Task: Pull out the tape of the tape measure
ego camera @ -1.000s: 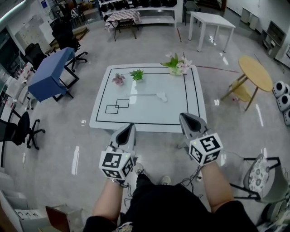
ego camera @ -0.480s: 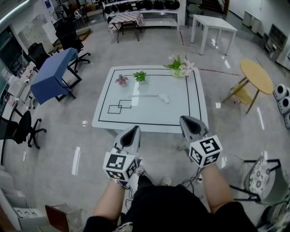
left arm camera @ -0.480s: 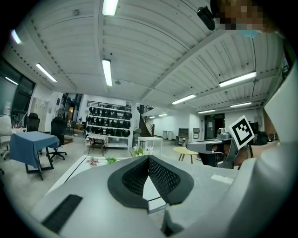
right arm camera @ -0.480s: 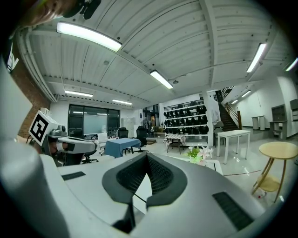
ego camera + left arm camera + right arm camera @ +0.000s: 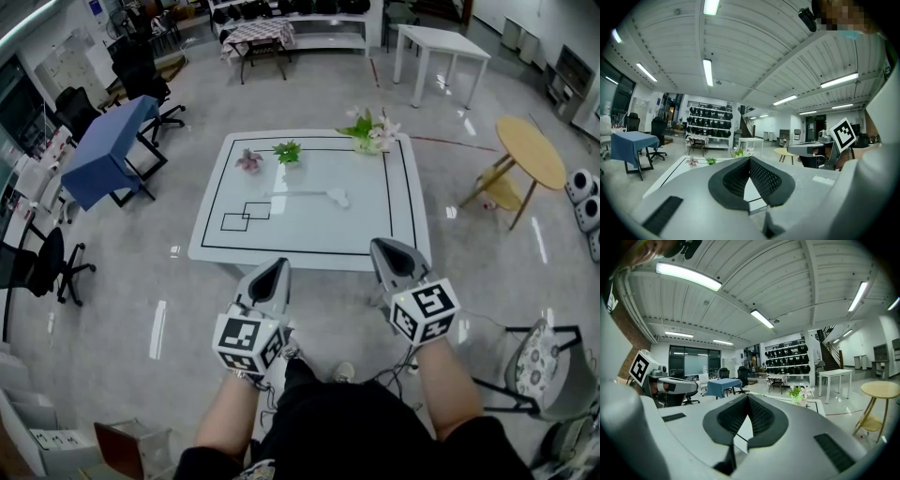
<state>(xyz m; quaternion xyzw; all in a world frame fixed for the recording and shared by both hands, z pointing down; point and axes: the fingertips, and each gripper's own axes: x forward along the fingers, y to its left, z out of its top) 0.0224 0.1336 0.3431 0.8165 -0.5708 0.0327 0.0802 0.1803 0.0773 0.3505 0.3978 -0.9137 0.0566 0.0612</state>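
Short of the low white square table (image 5: 309, 234), the grey left gripper (image 5: 276, 269) and right gripper (image 5: 383, 247) hover side by side, almost where they were a second ago. Both have their jaws pressed together on nothing. The small white tape measure (image 5: 336, 198) lies mid-table, well ahead of both.

Glossy grey floor (image 5: 122, 309), scattered tables (image 5: 531, 150).

Both forearms (image 5: 448, 380) stretched forward side by side, left claw (image 5: 273, 267) and right claw (image 5: 383, 247) hovered just short of the white surface (image 5: 361, 230), each pointed toward it, jaws closed together on nothing
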